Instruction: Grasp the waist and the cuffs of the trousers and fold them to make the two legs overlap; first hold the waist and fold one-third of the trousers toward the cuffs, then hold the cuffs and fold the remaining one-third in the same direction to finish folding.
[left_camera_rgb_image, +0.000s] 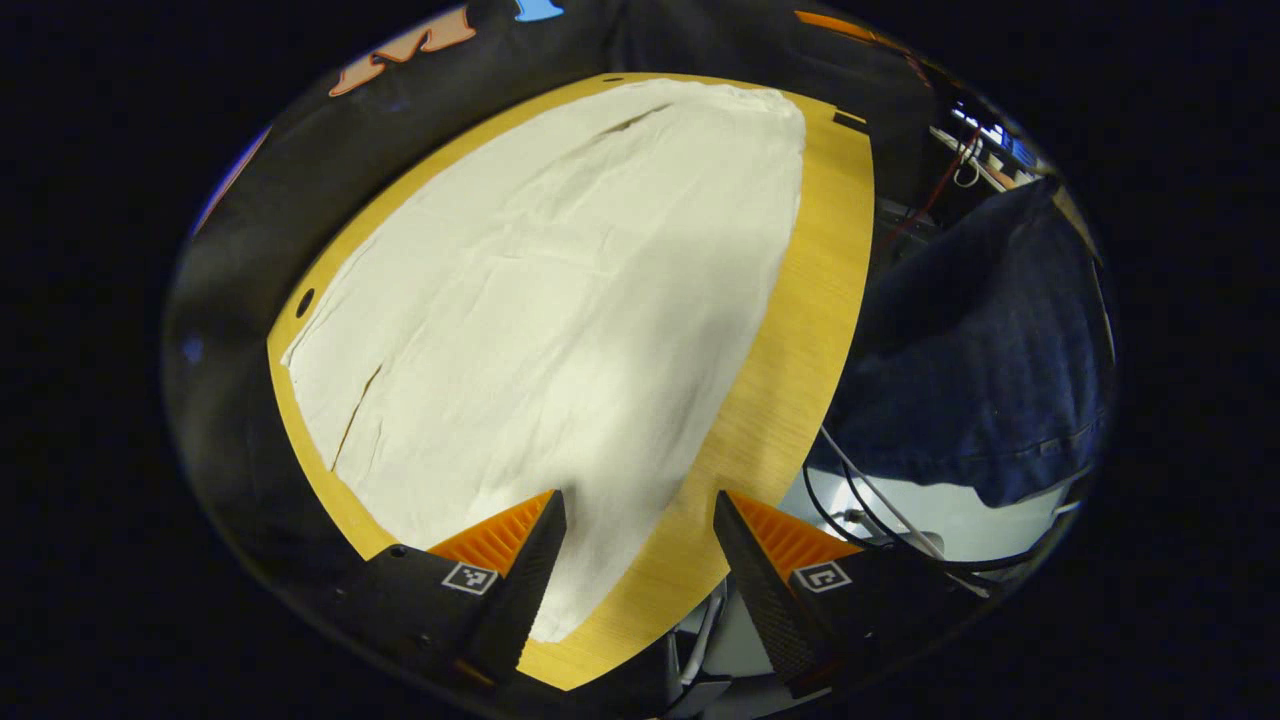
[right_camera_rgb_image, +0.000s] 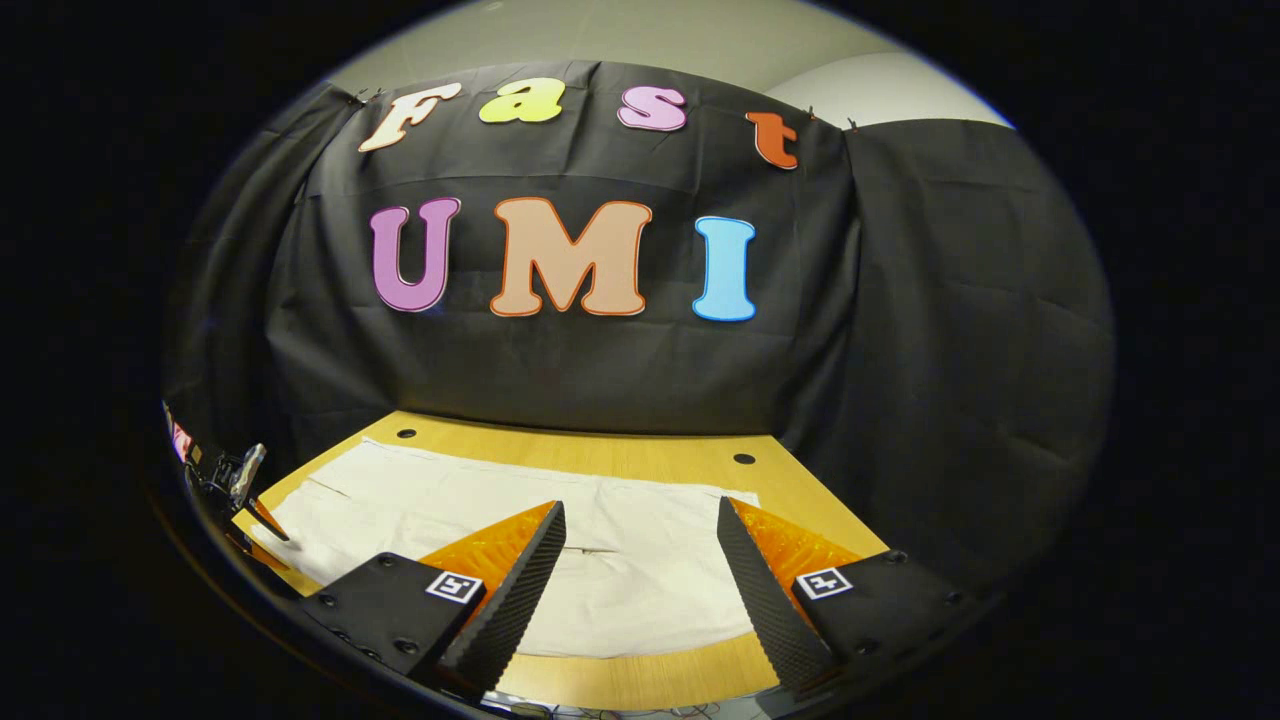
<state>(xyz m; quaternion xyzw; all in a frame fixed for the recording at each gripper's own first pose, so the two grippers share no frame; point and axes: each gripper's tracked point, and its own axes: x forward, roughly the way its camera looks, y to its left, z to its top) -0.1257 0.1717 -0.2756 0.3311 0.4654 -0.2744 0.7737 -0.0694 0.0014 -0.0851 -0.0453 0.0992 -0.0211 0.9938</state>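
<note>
Pale trousers lie spread flat on the wooden table, both my grippers poised above them with nothing held.

From the left gripper view I see my left gripper spread wide over the cloth's near end; in the right gripper view my right gripper is likewise spread above the trousers' long edge, the left one at the far end.

The trousers are cream-white, of thin, lightly creased cloth, and lie spread out flat on the wooden tabletop, covering most of it. In the left gripper view they stretch lengthwise away from the near edge toward the far end. A dark slit shows near one side edge, and another near the far end.
</note>
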